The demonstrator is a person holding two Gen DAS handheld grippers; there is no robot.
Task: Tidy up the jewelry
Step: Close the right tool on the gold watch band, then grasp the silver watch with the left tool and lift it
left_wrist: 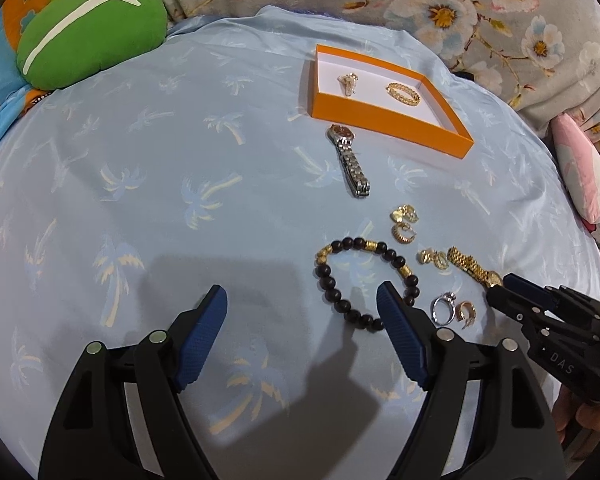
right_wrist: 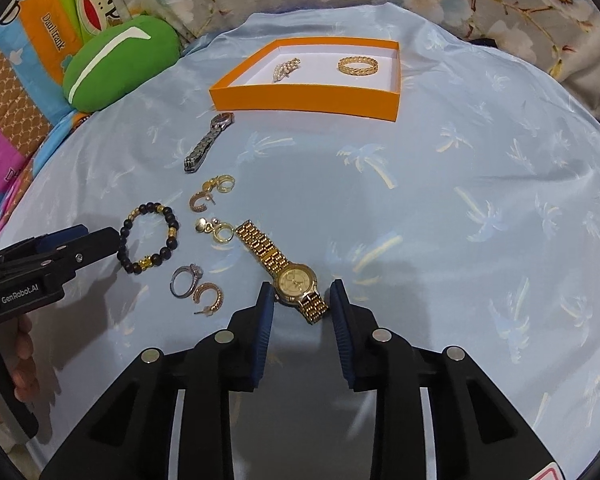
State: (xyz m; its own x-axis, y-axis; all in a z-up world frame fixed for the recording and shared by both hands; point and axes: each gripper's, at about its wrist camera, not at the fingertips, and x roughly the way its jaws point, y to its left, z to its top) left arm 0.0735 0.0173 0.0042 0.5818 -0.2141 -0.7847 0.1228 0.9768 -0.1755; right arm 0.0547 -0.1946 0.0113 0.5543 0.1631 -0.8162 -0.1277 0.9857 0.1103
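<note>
A gold watch (right_wrist: 284,264) lies on the light blue palm-print cloth (right_wrist: 460,200). Its face sits between the fingers of my right gripper (right_wrist: 301,292), which stands open, with a gap at the right pad. My left gripper (left_wrist: 302,292) hangs open over bare cloth. Its right finger partly covers a black and gold bead bracelet (left_wrist: 366,280). Near it lie a silver ring (left_wrist: 443,308), gold hoop earrings (left_wrist: 404,222) and a silver watch (left_wrist: 350,160). The orange box (left_wrist: 388,120) at the back holds a gold chain ring (left_wrist: 403,93) and a pearl piece (left_wrist: 349,82).
A green cushion (left_wrist: 92,36) lies at the back left on printed bedding. Floral fabric (left_wrist: 480,20) runs along the back, and a pink cushion (left_wrist: 584,184) is at the right edge. A person's hand (right_wrist: 20,360) holds the left gripper's handle.
</note>
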